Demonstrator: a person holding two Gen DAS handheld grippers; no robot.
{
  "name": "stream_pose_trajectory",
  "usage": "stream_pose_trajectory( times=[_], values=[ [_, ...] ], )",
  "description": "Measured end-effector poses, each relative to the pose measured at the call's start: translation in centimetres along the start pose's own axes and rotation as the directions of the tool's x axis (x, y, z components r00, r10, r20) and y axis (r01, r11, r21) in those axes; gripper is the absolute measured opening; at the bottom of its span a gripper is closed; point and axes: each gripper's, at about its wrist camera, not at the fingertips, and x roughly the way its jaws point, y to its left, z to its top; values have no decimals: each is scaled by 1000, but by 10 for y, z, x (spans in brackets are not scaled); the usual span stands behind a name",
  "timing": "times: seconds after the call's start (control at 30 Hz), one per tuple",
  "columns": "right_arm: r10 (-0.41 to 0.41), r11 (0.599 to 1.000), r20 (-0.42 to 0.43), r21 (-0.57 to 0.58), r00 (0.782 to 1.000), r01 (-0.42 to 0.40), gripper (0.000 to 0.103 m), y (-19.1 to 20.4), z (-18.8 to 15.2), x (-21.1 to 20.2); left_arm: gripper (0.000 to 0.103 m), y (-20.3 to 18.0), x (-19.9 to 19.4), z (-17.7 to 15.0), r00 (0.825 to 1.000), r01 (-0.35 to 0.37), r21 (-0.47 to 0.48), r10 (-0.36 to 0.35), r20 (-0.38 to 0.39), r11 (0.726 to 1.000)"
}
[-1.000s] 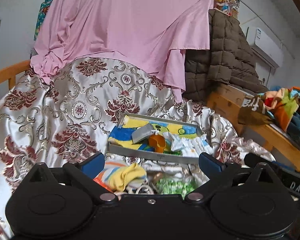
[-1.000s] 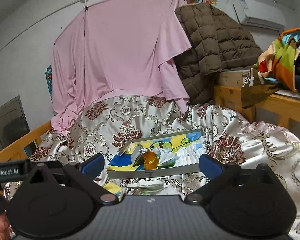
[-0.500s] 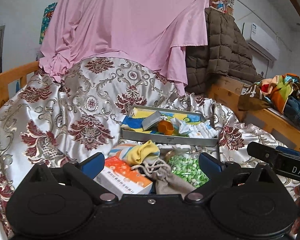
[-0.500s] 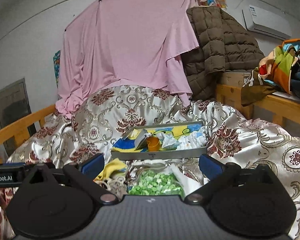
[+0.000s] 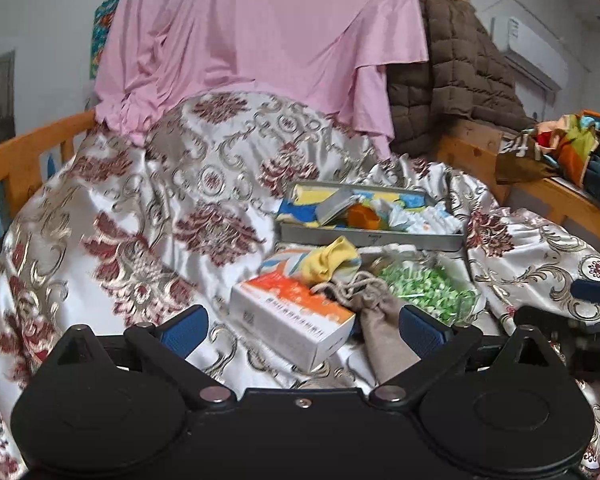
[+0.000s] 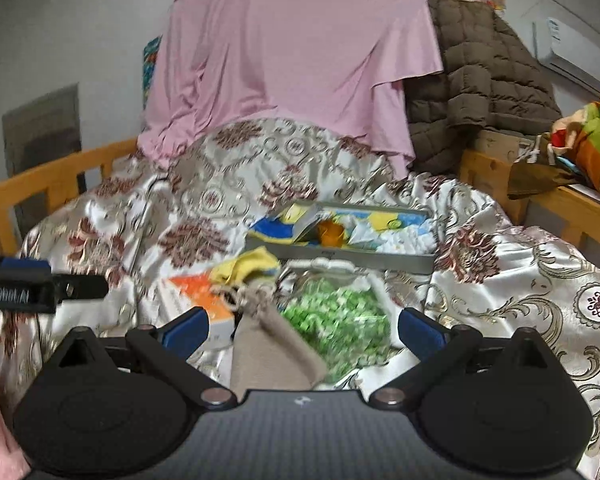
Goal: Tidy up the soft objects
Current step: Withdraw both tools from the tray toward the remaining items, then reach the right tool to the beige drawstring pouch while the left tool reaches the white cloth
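My left gripper: matte black body, two rounded disc-like housings at lower left and lower right of the frame, angular black linkage arms running up to blue finger pads. Silver round pivot screws sit at each linkage joint, one smaller screw at centre bottom. My right gripper: same black housings, same blue pads, silver pivots, but the central plate has a grey carbon-weave texture with a small white mark. At the left edge of the right wrist view, the other tool's black side bar carries blurred white lettering.
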Motion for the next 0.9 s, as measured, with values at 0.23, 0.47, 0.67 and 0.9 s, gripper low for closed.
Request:
stream_pose_trajectory(
  times=[0.23, 0.47, 0.67, 0.9],
  values=[
    [25, 997, -81, -71, 996, -31, 103, 18, -10, 10, 101, 11, 12, -5, 995, -48, -56, 42, -91, 997],
    [116, 989, -220, -68, 969, -134, 103, 30, -25, 25, 101, 23, 31, -5, 980, -97, -115, 74, -186, 989],
    [147, 977, -308, -101, 940, -186, 103, 42, -36, 40, 101, 21, 55, -6, 971, -75, -95, 51, -234, 993],
    [125, 991, -310, -11, 943, -135, 103, 26, -35, 55, 101, 14, 82, -2, 973, -41, -30, 33, -227, 999]
  ],
)
